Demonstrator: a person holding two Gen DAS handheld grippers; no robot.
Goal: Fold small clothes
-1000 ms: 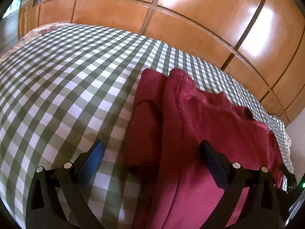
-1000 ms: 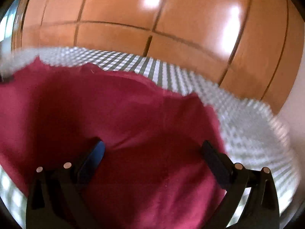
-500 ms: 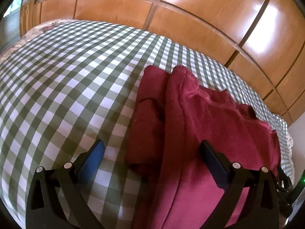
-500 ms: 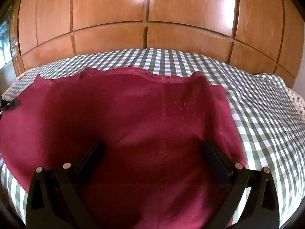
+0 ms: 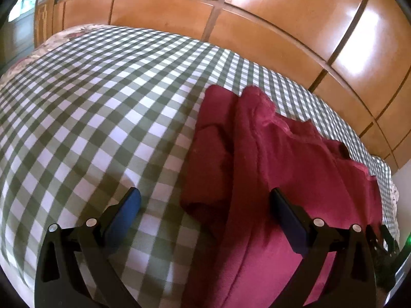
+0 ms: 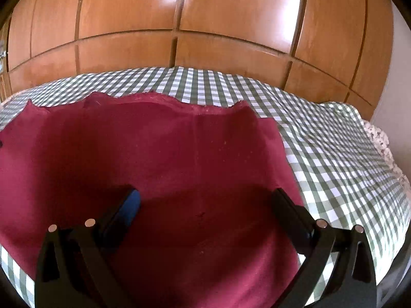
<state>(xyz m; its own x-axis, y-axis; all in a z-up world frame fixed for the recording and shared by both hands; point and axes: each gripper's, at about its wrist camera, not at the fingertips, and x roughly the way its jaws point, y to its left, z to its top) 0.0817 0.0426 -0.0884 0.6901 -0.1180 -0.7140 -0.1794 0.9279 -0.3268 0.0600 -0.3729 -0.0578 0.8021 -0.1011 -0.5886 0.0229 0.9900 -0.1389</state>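
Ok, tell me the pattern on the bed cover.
Green-and-white checks on the bed cover, clearest in the left wrist view.

Two low wrist views, shared red garment (image 5: 295, 169).

The little garment (image 5: 295, 169) is dark red all over. It lies on a bed cover (image 5: 84, 107) with green and white squares, and the wardrobe doors (image 6: 205, 25) are shiny orange-brown wood. Each hand-held gripper (image 6: 205, 205) is black with blue pads (image 5: 123, 215).
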